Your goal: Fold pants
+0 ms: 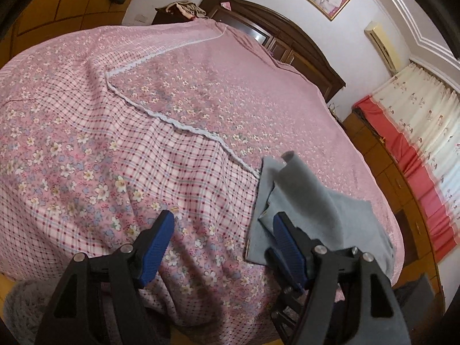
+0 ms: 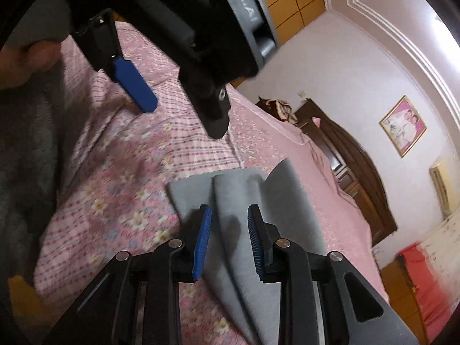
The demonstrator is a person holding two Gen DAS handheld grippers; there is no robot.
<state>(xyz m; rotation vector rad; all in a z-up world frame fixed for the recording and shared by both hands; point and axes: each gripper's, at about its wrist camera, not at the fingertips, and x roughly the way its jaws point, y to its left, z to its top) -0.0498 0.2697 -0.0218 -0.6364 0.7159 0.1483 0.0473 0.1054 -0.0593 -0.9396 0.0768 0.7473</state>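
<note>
The grey pants [image 1: 313, 201] lie folded on the pink floral bedspread [image 1: 143, 120] near the bed's near right corner, with one fold standing up in a ridge. My left gripper [image 1: 222, 222] is open above the bedspread, its right finger at the pants' left edge. In the right wrist view the pants [image 2: 238, 198] lie under my right gripper [image 2: 230, 215], which is open with the raised fold between its blue pads [image 2: 202, 238]. The left gripper [image 2: 184, 109] shows there too, hovering beyond the pants.
A dark wooden headboard [image 1: 290, 43] stands at the far end of the bed. Wooden drawers [image 1: 382, 178] and a red and white curtain [image 1: 417, 143] are at the right. A grey fluffy item [image 1: 20, 304] lies at the near left.
</note>
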